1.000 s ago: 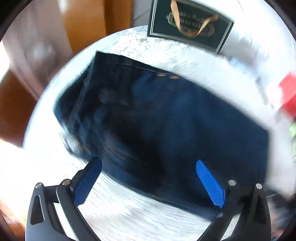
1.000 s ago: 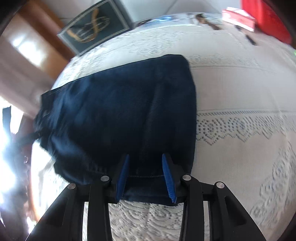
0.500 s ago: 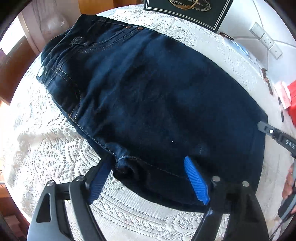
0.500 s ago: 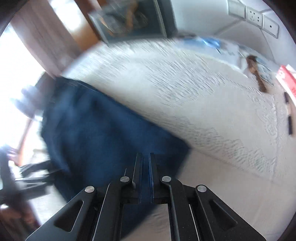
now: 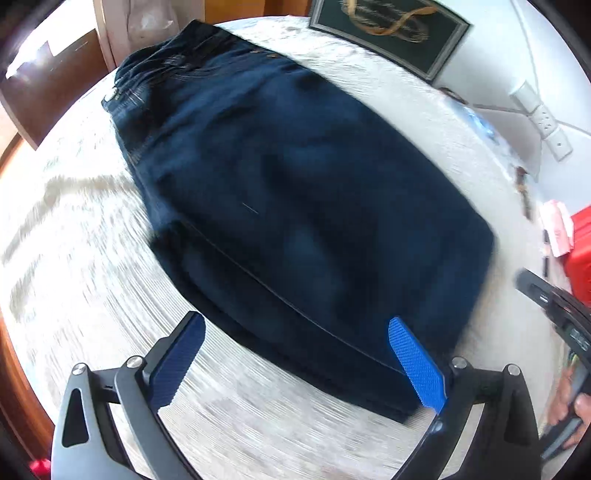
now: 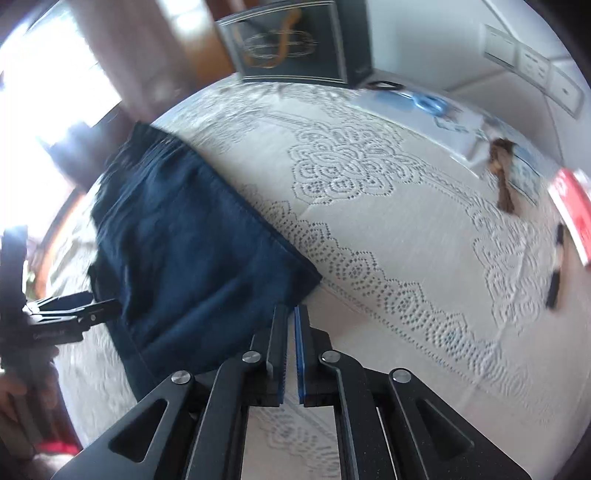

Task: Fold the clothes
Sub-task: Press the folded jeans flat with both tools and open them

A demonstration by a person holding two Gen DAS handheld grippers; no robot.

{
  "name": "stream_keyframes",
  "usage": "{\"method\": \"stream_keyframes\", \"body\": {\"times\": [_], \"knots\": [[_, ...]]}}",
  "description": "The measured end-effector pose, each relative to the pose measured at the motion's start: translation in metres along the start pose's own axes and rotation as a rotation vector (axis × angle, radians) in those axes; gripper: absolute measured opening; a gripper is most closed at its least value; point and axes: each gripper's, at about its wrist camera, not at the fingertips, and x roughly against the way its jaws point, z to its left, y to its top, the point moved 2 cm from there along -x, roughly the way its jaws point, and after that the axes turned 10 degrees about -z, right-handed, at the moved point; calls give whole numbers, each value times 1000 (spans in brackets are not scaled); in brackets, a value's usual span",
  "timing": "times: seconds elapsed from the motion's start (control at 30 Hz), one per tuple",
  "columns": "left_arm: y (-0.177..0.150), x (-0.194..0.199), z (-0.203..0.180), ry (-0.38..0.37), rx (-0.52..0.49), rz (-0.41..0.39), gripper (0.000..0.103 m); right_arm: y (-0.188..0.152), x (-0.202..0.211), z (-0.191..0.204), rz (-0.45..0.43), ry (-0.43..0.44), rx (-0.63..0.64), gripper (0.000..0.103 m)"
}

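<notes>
Dark blue jeans (image 5: 314,192) lie folded flat on the white lace tablecloth (image 5: 92,258), waistband at the far left. My left gripper (image 5: 295,319) hovers over their near edge. Its jaws are opening wide, the blue pads (image 5: 413,362) touch nothing, and the hem lies below the gap. In the right wrist view the jeans (image 6: 192,251) fill the left side. My right gripper (image 6: 291,308) is shut just beside their near corner, with nothing seen between the pads. Each gripper shows in the other's view: the right one (image 5: 554,306) and the left one (image 6: 74,310), held by a hand.
A dark framed box (image 5: 391,33) (image 6: 291,44) stands at the table's back edge. A red box (image 5: 580,251) and small dark items (image 6: 554,284) lie at the right. Blue scissors (image 6: 424,99) rest near the wall sockets (image 5: 543,118). Bare lace cloth (image 6: 406,221) spreads right of the jeans.
My left gripper slid along the jeans' near edge, narrowed over the hem, then spread again. My right gripper shut, rolled, and came off the jeans to their corner.
</notes>
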Motion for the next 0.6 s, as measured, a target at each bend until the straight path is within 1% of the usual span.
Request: {"method": "stream_keyframes", "body": {"times": [0.03, 0.07, 0.13, 0.2, 0.27, 0.33, 0.4, 0.43, 0.47, 0.5, 0.6], "knots": [[-15, 6, -15, 2, 12, -4, 101, -4, 3, -5, 1, 26, 22, 8], [-21, 8, -21, 5, 17, -7, 101, -5, 2, -9, 5, 58, 56, 9], [-40, 8, -47, 39, 12, -5, 101, -11, 6, -13, 19, 92, 107, 10], [-50, 7, -69, 59, 31, 1, 101, -15, 6, -21, 28, 122, 144, 10], [-57, 7, -80, 73, 57, -10, 101, -17, 8, -26, 29, 150, 173, 12], [-62, 2, -86, 107, 78, -21, 101, -16, 7, -30, 27, 174, 214, 18], [-67, -13, -93, 124, 101, -5, 101, -14, 6, -32, 19, 203, 244, 23], [-68, -15, -97, 139, 100, -15, 103, -13, 4, -33, 15, 220, 261, 27], [-73, -12, -95, 154, 94, -34, 103, -12, 1, -33, 13, 235, 285, 28], [-72, -14, -97, 165, 89, -53, 103, -11, -1, -33, 12, 244, 300, 32], [-67, -20, -98, 209, 66, -83, 103, -7, -14, -32, 22, 275, 331, 34]]}}
